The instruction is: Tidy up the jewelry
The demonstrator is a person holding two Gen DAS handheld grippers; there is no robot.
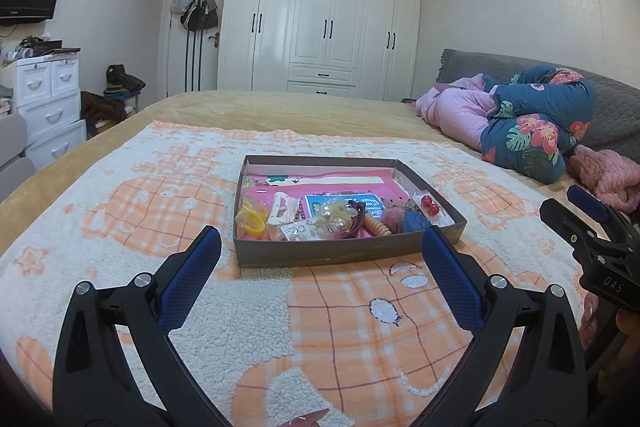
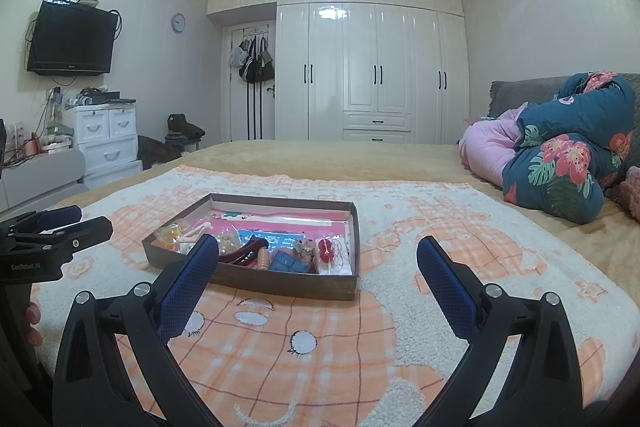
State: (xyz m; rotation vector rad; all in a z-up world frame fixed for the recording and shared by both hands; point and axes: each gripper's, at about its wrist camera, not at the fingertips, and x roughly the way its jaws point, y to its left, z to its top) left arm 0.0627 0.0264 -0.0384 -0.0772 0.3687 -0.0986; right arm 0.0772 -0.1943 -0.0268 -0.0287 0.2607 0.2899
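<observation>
Shallow grey cardboard box w/ mixed jewelry & hair clips, lying on fluffy white-orange checked blanket in middle of bed. Left gripper w/ blue pads, jaws wide open, empty, just before box's near edge. Right gripper also wide open, empty, near box's right corner.

You have before you: one shallow grey cardboard tray; two glossy red round beads; one yellow plastic ring; one dark maroon hair claw.
</observation>
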